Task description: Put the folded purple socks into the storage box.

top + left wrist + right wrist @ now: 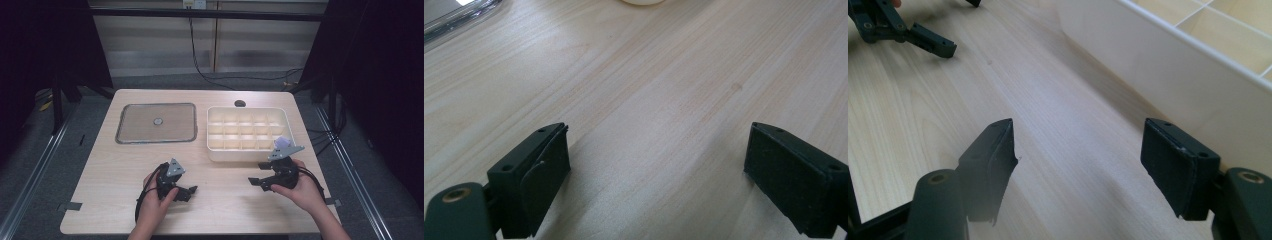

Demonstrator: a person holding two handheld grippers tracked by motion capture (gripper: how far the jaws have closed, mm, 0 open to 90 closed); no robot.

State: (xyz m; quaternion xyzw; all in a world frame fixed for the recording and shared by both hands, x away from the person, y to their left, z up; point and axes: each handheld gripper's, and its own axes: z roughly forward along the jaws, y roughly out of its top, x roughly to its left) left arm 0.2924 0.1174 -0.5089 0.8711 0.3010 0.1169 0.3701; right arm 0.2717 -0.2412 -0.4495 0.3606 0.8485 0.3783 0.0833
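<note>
Pale wood tabletop carries, upper left, a grey tray with no readable writing; lower centre-left, the left tongs spread, empty; right of centre, a cream compartment box; beside it, the right tongs spread, empty.

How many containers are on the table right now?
2. A flat metal tray lies at the far left with a small round thing at its centre. A white divided box sits to its right, just beyond the right claw.

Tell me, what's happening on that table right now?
Left gripper and right gripper open, empty, low over the wooden table. White plastic compartment box beside right gripper, untouched. Nothing in the way.
</note>
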